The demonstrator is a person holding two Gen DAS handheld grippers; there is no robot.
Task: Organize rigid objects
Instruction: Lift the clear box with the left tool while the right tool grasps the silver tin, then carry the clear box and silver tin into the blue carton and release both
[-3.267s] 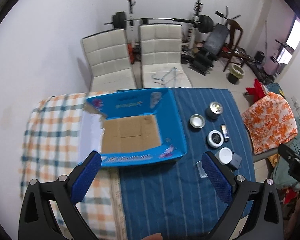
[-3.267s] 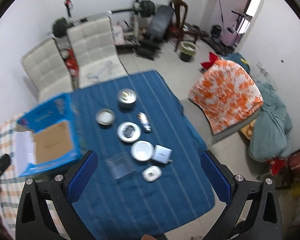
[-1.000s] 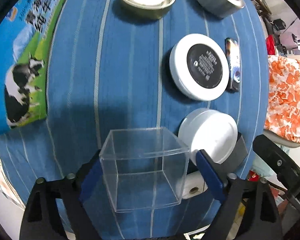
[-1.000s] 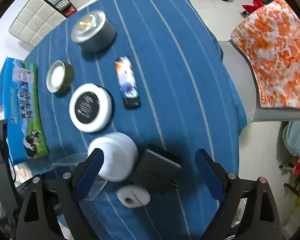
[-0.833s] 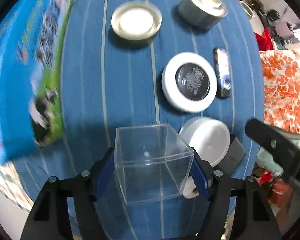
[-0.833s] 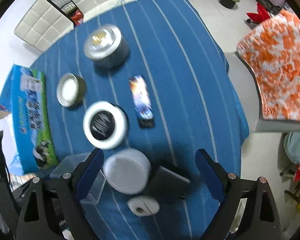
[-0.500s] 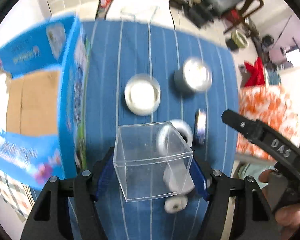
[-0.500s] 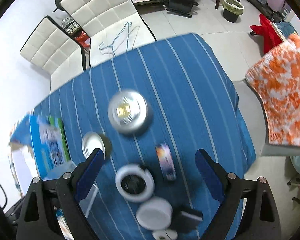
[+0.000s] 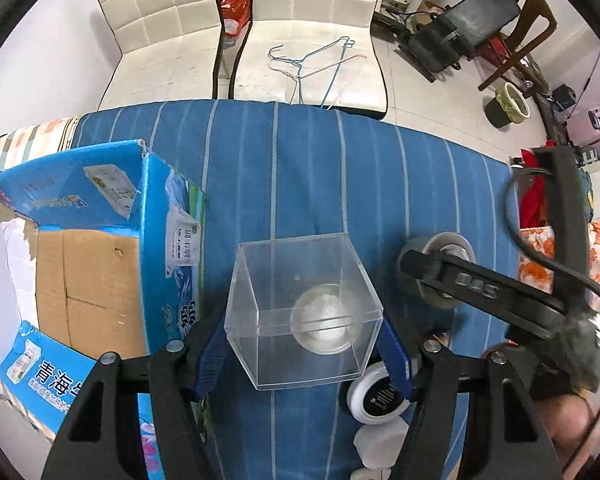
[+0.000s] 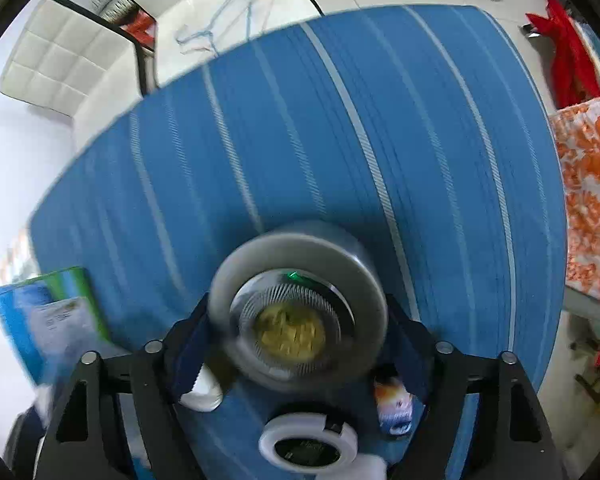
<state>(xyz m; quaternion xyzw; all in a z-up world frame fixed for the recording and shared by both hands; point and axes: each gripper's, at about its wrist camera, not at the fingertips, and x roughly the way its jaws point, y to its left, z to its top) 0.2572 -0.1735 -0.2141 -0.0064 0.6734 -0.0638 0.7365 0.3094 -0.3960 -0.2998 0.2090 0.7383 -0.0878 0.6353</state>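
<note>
At the left of the blue striped tablecloth (image 9: 308,168) stands an open cardboard box (image 9: 88,276) with a bare brown floor, and just to its right the left gripper (image 9: 304,344) has its jaws closed on a clear plastic cube (image 9: 300,312), held above the cloth with a round tin blurred behind it. Further right, the right gripper (image 10: 296,344) has its jaws pressed against the sides of a grey round can (image 10: 296,312), with a white-rimmed black disc (image 10: 308,446) and a small printed packet (image 10: 394,404) lying on the cloth below it.
</note>
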